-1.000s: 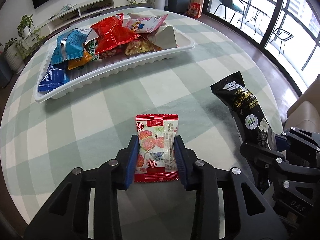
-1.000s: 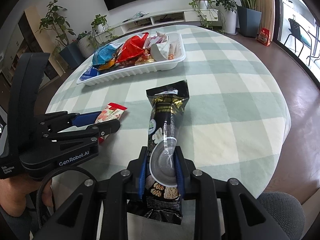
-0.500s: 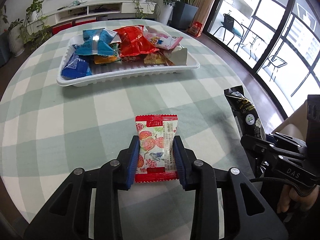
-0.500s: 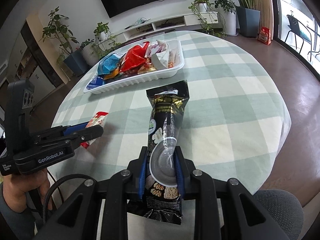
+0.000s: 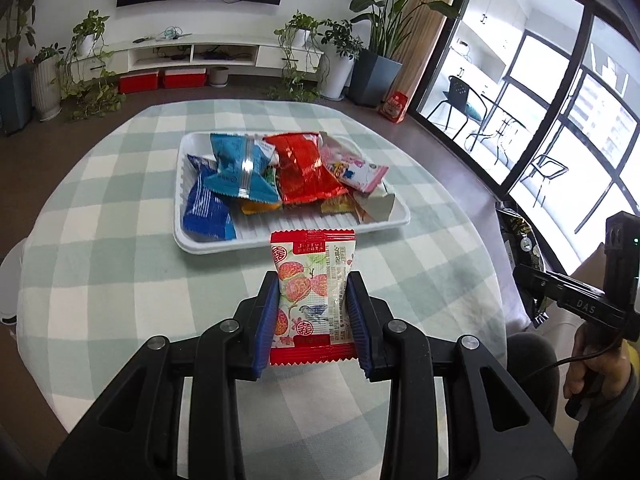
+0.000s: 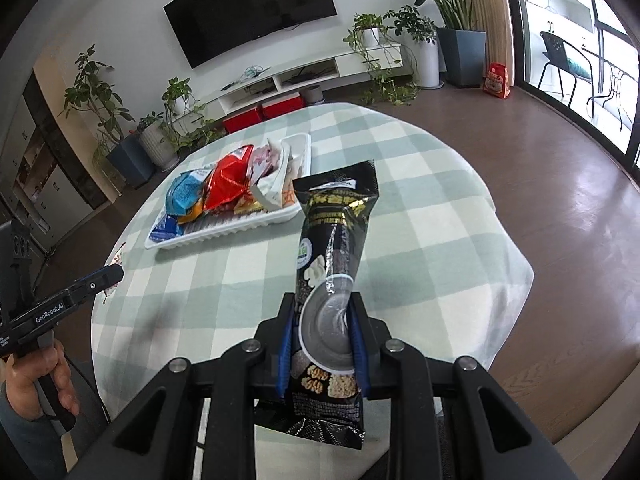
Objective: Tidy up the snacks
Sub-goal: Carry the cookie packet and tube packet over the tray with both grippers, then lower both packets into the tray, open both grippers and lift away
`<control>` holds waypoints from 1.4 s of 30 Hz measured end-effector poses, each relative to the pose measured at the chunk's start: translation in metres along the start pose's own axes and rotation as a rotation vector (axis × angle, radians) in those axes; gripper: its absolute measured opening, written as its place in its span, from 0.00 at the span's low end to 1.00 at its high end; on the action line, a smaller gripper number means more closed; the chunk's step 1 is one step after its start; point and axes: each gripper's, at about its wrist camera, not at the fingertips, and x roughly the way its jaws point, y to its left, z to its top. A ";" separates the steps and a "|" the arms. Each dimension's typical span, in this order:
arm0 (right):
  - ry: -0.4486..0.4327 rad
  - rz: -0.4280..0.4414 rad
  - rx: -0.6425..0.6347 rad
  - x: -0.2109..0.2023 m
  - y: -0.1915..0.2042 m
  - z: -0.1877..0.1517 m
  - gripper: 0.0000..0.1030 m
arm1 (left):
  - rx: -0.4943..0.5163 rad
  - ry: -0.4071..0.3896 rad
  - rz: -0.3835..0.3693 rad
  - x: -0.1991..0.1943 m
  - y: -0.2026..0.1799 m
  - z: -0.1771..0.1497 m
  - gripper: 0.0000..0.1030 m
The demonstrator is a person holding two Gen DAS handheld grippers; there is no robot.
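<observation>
Left tongs (image 5: 313, 316): lower middle of the left wrist view, blue pads clamped on both side edges of the red-and-white snack packet (image 5: 311, 298); in the right wrist view they enter from the far left edge, a hand below them.
Red-and-white snack packet: held upright between the pads, above the tabletop (image 5: 120, 280), its top red seam level with the near rim of the white tray (image 5: 288, 240) in the frame.
White tray: centre of the left wrist view, on the green-and-white checked cloth; left of centre in the right wrist view (image 6: 224, 232).
Tray contents, left to right in the left wrist view: dark blue packet (image 5: 208, 212) at the left end, light blue packet (image 5: 240, 168) lying over it, an orange packet partly hidden beneath, red foil packet (image 5: 306, 168) in the middle, pink packet (image 5: 354, 168) to its right, a pale folded wrapper (image 5: 378, 206) at the right end.
Right tongs (image 6: 322, 344): lower middle of the right wrist view, blue pads clamped on the lower part of the black snack bag (image 6: 334, 264); in the left wrist view they show at the right edge (image 5: 536, 280).
Black snack bag: long and narrow, raised above the tabletop, tilted so its top points to the upper right of the frame; its top edge overlaps the tray's right end in the frame, whether it touches cannot be told.
Background: dark television (image 6: 248, 8) on the wall at top, potted plants along the wall, large windows on the right.
</observation>
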 end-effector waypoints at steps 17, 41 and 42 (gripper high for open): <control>-0.107 0.099 -0.169 -0.001 0.081 0.120 0.26 | 0.062 -0.118 0.012 0.007 -0.002 0.123 0.30; 0.200 0.090 -0.228 0.182 0.120 0.151 0.26 | 0.068 0.058 0.051 0.170 0.031 0.129 0.30; 0.208 0.088 -0.225 0.185 0.120 0.150 0.26 | 0.070 0.063 0.056 0.173 0.032 0.128 0.30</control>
